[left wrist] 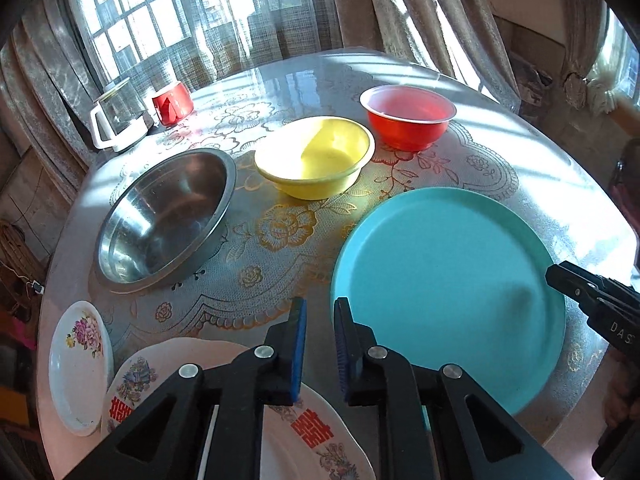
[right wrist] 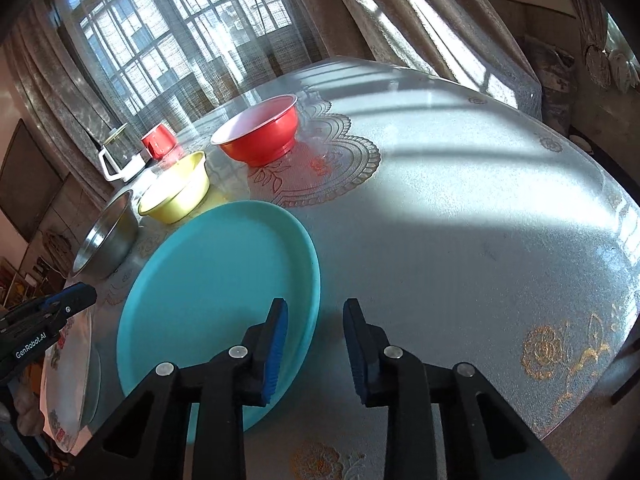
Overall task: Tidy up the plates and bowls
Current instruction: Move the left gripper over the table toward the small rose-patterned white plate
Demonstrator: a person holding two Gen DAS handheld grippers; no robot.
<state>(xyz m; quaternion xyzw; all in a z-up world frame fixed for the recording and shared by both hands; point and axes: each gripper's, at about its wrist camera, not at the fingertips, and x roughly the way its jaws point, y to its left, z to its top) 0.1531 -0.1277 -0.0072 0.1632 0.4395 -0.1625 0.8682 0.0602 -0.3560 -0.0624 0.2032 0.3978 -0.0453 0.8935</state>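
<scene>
Patterned plate (left wrist: pixel 320 436) on lace-clothed table (right wrist: pixel 460 220) (curtained window (right wrist: pixel 180 32) behind).

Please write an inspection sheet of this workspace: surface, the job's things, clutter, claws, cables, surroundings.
Surface: round table under a clear floral cover, sunlit.
Job's things: steel bowl, yellow bowl and red bowl in a row, apart; teal plate near; floral plate beside patterned plate.
Clutter: red cup, glass jug at far edge.
Claws: left claw narrowly open, empty, over the gap between the patterned and teal plates; right claw open, empty, over teal plate's rim.
Cables: nothing seen on table.
Surroundings: barred window, curtains.
</scene>
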